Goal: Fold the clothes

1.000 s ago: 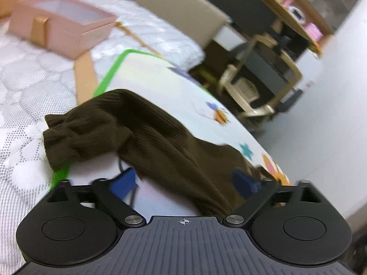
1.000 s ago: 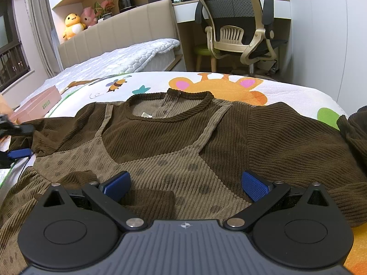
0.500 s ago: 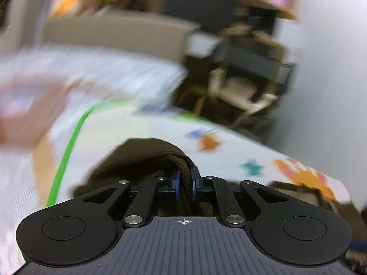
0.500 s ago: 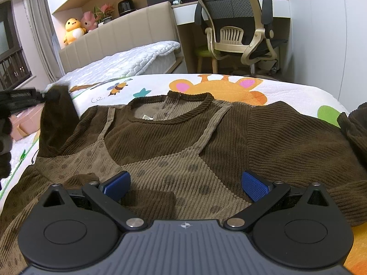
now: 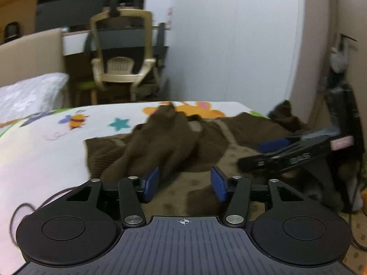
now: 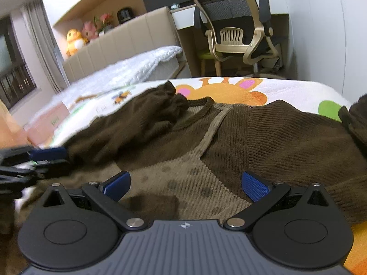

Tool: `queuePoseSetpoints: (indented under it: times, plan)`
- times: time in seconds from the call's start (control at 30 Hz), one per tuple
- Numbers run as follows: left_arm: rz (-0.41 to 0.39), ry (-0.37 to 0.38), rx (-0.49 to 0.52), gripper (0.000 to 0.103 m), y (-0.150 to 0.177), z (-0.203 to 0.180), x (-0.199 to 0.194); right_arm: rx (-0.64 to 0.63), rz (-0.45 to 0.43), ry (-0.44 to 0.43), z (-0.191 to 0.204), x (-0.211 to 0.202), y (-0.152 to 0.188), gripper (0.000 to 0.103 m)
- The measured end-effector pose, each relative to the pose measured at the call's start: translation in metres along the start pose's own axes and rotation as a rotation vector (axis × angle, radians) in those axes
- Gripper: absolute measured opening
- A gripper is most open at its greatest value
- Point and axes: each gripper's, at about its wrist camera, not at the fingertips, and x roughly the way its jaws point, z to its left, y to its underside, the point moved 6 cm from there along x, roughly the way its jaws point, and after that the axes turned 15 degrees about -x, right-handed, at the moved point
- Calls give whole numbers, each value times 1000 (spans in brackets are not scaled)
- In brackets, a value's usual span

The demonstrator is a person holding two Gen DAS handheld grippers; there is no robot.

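A brown ribbed sweater (image 6: 263, 137) with a tan dotted front panel lies spread on a cartoon-printed sheet (image 6: 298, 87). Its one sleeve (image 6: 142, 123) lies folded across the chest toward the collar, and shows as a dark heap (image 5: 160, 142) in the left wrist view. My left gripper (image 5: 185, 184) hovers open just behind that sleeve, nothing between its blue pads. My right gripper (image 6: 185, 184) stands open over the tan panel near the hem. The left gripper's blue pad (image 6: 45, 152) shows at the left edge of the right wrist view, and the right gripper's body (image 5: 296, 151) shows in the left wrist view.
An office chair (image 6: 238, 27) and a desk stand beyond the bed's far edge. A white wall (image 5: 229, 45) rises on the right. A pink box (image 6: 45, 126) rests at the left, and plush toys (image 6: 75, 39) sit on the headboard shelf. The other sleeve (image 6: 353, 119) bunches at the right.
My left gripper shut on the sleeve, carried it up and across onto the sweater's chest, then opened and let it drop there. The right gripper has shifted slightly but stayed open.
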Motion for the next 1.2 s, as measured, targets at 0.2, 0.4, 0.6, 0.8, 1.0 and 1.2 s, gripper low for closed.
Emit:
queuePoseSetpoints:
  times: [0.2, 0.4, 0.6, 0.8, 1.0, 1.2]
  plan:
    - [2, -107, 15, 77, -2, 22, -3, -25, -13, 13, 7, -5, -65, 97]
    - [-63, -90, -84, 77, -6, 32, 5, 62, 80, 54, -3, 73, -118, 69]
    - [-168, -34, -31, 88, 6, 23, -6, 53, 164, 167, -4, 159, -116, 49]
    - [-361, -80, -25, 94, 2, 25, -35, -95, -25, 90, 31, 100, -137, 12]
    - [-311, -48, -47, 94, 0, 24, -30, -153, -107, 95, 20, -18, -117, 11]
    - [-128, 46, 14, 95, 15, 5, -6, -94, 32, 179, -12, -49, -49, 34]
